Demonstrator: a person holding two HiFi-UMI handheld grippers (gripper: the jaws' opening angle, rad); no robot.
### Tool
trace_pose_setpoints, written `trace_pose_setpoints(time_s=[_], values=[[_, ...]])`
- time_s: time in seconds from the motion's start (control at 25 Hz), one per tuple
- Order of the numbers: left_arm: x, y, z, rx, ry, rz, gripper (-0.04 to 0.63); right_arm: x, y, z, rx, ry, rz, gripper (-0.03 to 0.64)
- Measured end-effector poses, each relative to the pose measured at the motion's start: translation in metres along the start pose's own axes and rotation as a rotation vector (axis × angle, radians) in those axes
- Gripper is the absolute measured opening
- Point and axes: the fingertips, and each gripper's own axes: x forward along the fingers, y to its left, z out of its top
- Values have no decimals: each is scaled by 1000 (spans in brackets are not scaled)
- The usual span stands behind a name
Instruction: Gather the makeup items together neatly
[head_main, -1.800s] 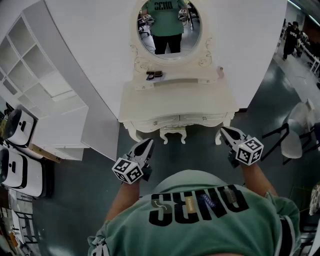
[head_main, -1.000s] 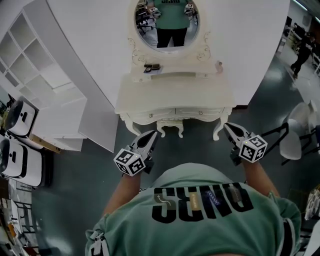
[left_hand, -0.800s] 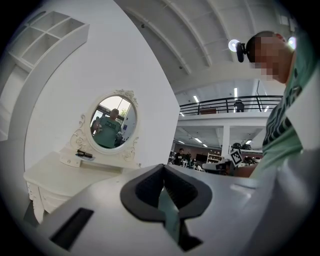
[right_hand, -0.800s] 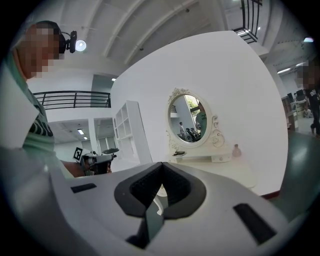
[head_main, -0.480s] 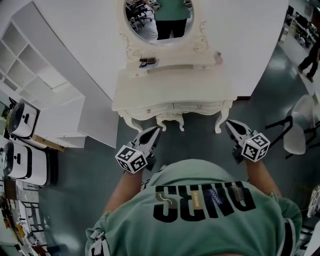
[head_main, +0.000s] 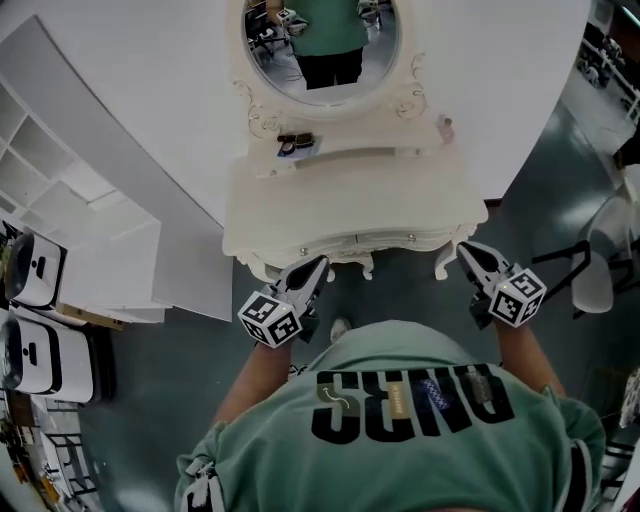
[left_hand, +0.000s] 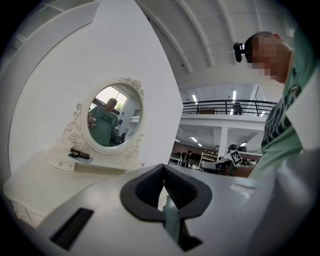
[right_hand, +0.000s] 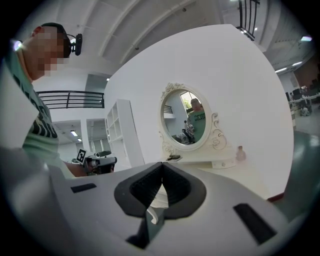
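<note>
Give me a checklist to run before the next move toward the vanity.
1. Left claw empty: ok, shut on nothing.
2. Right claw empty: ok, shut on nothing.
3. Claws open for grasping: not ok.
4. Dark flat makeup cases in view on cream vanity shelf: ok.
5. Small pink bottle upright at shelf's right end: ok.
6. Items gathered: not ok, cases and bottle at opposite ends.

The tabletop (head_main: 350, 200) lies open across its whole width, from front edge to the raised back shelf (head_main: 352, 153). On that shelf a dark makeup case (head_main: 297, 143) sits near the left end and a small bottle (head_main: 446, 127) at the right. The mirror (head_main: 322, 45) rises behind.
</note>
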Motion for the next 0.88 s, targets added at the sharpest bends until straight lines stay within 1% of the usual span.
trace_pose_setpoints(time_s=[0.12, 0.24, 0.36, 0.48, 0.68, 0.88], values=[[17, 48, 24, -5, 10, -41, 11, 46, -6, 18, 10, -9, -37, -6], [31, 94, 49, 14, 25, -87, 11, 93, -9, 40, -1, -27, -68, -6], [39, 140, 69, 18, 38, -111, 9, 139, -15, 51, 11, -37, -100, -6], [45, 178, 81, 16, 47, -124, 11, 179, -17, 57, 14, -22, -111, -5], [50, 223, 80, -20, 58, -111, 9, 226, -27, 54, 6, 13, -94, -6], [61, 246, 73, -50, 69, -63, 9, 255, -52, 52, 13, 53, -63, -5]])
